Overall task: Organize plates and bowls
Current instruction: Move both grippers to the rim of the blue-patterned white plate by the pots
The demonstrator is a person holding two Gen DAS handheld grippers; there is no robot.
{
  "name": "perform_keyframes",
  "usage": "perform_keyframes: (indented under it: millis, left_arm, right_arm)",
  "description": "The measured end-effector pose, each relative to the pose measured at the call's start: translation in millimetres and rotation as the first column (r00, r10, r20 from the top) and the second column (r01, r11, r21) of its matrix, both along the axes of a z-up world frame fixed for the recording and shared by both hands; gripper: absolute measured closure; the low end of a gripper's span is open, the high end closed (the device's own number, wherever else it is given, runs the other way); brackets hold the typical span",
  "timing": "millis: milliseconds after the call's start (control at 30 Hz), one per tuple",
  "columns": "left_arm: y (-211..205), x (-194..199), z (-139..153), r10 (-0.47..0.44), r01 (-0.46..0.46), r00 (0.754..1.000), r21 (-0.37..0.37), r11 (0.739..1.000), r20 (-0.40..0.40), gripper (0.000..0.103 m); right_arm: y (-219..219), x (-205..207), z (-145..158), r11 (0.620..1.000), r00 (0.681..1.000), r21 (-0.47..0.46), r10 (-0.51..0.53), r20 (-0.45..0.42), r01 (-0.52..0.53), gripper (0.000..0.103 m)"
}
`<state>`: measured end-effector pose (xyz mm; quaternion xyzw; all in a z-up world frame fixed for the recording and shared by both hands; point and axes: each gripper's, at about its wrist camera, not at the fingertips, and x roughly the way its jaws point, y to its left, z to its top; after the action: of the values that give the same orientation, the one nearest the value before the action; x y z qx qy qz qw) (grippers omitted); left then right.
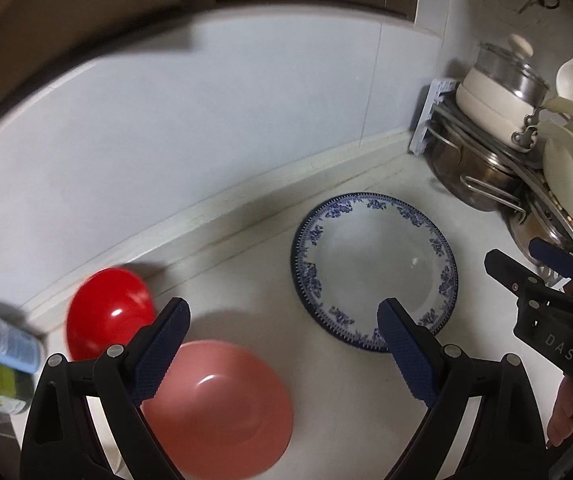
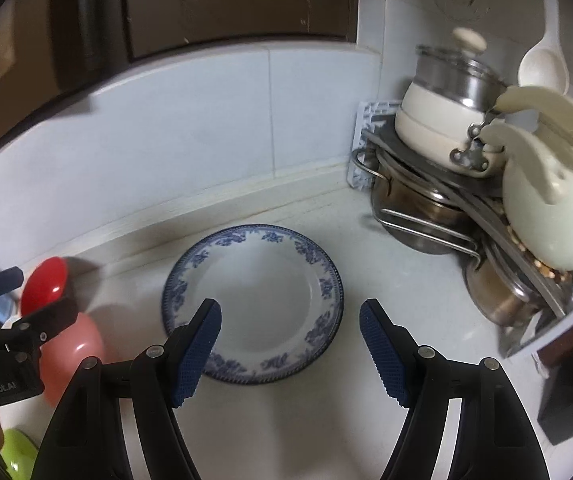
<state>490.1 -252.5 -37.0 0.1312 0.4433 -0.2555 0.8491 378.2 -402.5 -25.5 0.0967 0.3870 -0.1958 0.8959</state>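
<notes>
A blue-and-white patterned plate [image 1: 374, 268] [image 2: 252, 300] lies flat on the white counter. A pink bowl [image 1: 222, 408] [image 2: 72, 356] sits to its left, and a red bowl [image 1: 108, 312] [image 2: 44, 282] stands behind the pink one near the wall. My left gripper [image 1: 284, 316] is open and empty, hovering above the counter between the pink bowl and the plate. My right gripper [image 2: 290, 320] is open and empty, hovering just above the near right part of the plate. Each gripper shows at the edge of the other's view [image 1: 534, 264] [image 2: 14, 300].
A dish rack [image 2: 478, 200] in the right corner holds steel pots, a cream pot with a lid [image 2: 442, 120] and a cream jug [image 2: 546, 208]. A bottle [image 1: 2, 340] lies at the far left. A green object [image 2: 16, 452] sits at the lower left. The tiled wall runs behind.
</notes>
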Motion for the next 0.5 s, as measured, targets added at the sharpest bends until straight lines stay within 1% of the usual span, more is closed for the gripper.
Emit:
perform_keyframes:
  millis: [167,300,400,500]
  left_arm:
    - [-22.2,22.7,-23.8,-0.001,0.002,0.998,0.024,1.0,-0.057,0.011]
    - [-36.4,41.1,-40.3,-0.001,0.005,0.994,0.038,0.999,-0.107,0.013]
    - [-45.6,53.3,-51.2,0.005,0.002,0.992,0.058,0.998,-0.124,0.015]
    - [-52.1,65.2,-61.4,0.016,-0.006,0.988,0.066,0.998,-0.155,0.018]
  right_arm:
    - [-23.1,21.8,-19.3,0.999,0.999,0.025,-0.025,-0.043,0.026,0.03]
    - [-42.2,40.2,-37.7,0.997,0.996,0.07,-0.036,-0.086,0.042,0.03]
    - [-56.5,53.7,-52.9,0.991,0.991,0.114,-0.049,-0.124,0.063,0.03]
    - [-63.8,62.3,-65.3,0.989,0.986,0.123,-0.061,-0.152,0.08,0.03]
